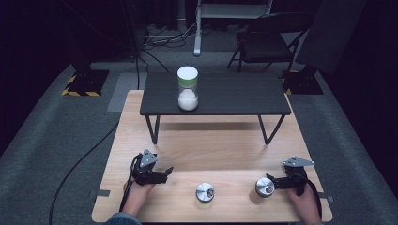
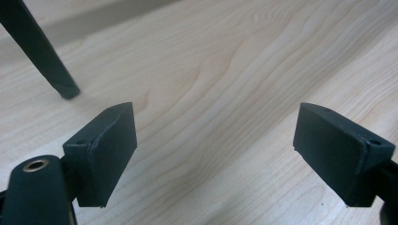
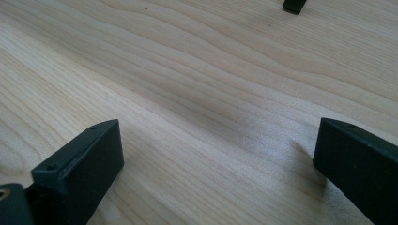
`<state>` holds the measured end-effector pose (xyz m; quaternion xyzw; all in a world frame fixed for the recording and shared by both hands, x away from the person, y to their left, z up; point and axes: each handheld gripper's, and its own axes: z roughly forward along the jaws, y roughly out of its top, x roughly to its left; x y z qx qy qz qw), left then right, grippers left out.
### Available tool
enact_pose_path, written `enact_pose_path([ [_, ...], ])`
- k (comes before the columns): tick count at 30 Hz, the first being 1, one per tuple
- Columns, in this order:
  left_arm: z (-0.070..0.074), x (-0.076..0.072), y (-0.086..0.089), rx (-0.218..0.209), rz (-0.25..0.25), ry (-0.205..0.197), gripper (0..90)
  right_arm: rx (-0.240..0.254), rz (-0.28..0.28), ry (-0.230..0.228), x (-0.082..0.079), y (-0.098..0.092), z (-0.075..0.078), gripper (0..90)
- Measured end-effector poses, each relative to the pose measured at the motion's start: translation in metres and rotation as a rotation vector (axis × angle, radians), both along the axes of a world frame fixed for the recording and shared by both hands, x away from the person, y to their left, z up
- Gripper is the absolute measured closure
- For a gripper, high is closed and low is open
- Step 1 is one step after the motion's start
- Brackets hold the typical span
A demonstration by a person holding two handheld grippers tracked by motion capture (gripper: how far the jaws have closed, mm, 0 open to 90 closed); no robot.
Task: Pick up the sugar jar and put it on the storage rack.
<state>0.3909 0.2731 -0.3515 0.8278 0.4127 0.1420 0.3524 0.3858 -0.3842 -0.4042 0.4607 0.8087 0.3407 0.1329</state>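
I see the jar point(image 1: 187, 88), white lid, white contents, upright on the black raised shelf point(image 1: 234, 96) at upper centre, near its front edge. Two metal cups point(image 1: 205, 191) point(image 1: 264, 186) sit near the wooden table's point(image 1: 225, 150) bottom edge. My left gripper point(image 1: 165, 172) and right gripper point(image 1: 271, 182) both gape wide over bare wood.

Pale wood-grain table point(image 1: 220, 150), black shelf point(image 1: 216, 96), white-lidded green-banded jar point(image 1: 187, 88).

left gripper point(image 1: 165, 171) fingers spread wide, right gripper point(image 1: 271, 183) fingers likewise, both held low
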Motion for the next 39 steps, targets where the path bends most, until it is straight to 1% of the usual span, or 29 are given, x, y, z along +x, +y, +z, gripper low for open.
enact_pose_path([
  [2, 0.0, 0.002, -0.001, 0.017, -0.005, 0.008, 13.6, 0.0, 0.0, 0.0, 0.0, 0.0, 0.0, 1.5],
  [4, -0.001, 0.005, -0.003, 0.035, -0.015, 0.025, 13.9, 0.0, 0.0, 0.0, 0.0, 0.0, 0.0, 1.5],
  [6, -0.002, 0.006, -0.005, 0.053, -0.024, 0.03, 14.0, 0.0, 0.0, 0.0, 0.0, 0.0, 0.0, 1.5],
  [8, -0.004, 0.008, -0.006, 0.051, -0.022, 0.047, 13.8, 0.0, 0.0, 0.0, 0.0, 0.0, 0.0, 1.5],
  [9, -0.004, 0.009, -0.007, 0.06, -0.025, 0.05, 13.7, 0.0, 0.0, 0.0, 0.0, 0.0, 0.0, 1.5],
  [11, -0.005, 0.011, -0.009, 0.073, -0.024, 0.066, 13.6, 0.0, 0.0, 0.0, 0.0, 0.0, 0.0, 1.5],
  [12, -0.006, 0.011, -0.009, 0.064, -0.014, 0.075, 13.4, 0.0, 0.0, 0.0, 0.0, 0.0, 0.0, 1.6],
  [14, -0.007, 0.012, -0.011, 0.072, -0.012, 0.089, 13.2, 0.0, 0.0, 0.0, 0.0, 0.0, 0.0, 1.6],
  [16, -0.007, 0.012, -0.014, 0.092, -0.02, 0.094, 13.2, 0.0, 0.0, 0.0, 0.0, 0.0, 0.0, 1.6],
  [20, -0.008, 0.014, -0.017, 0.105, -0.03, 0.104, 12.8, 0.0, 0.0, 0.0, 0.0, 0.0, 0.0, 1.6],
  [24, -0.01, 0.013, -0.017, 0.11, -0.043, 0.094, 11.8, 0.0, 0.0, 0.0, 0.0, 0.0, 0.0, 1.5],
  [27, -0.015, 0.011, -0.014, 0.095, -0.052, 0.072, 9.8, 0.0, 0.0, 0.0, 0.0, 0.0, 0.0, 1.5],
  [39, -0.014, 0.012, -0.016, 0.105, -0.051, 0.083, 4.2, 0.0, 0.0, 0.0, 0.0, 0.0, 0.0, 1.5],
])
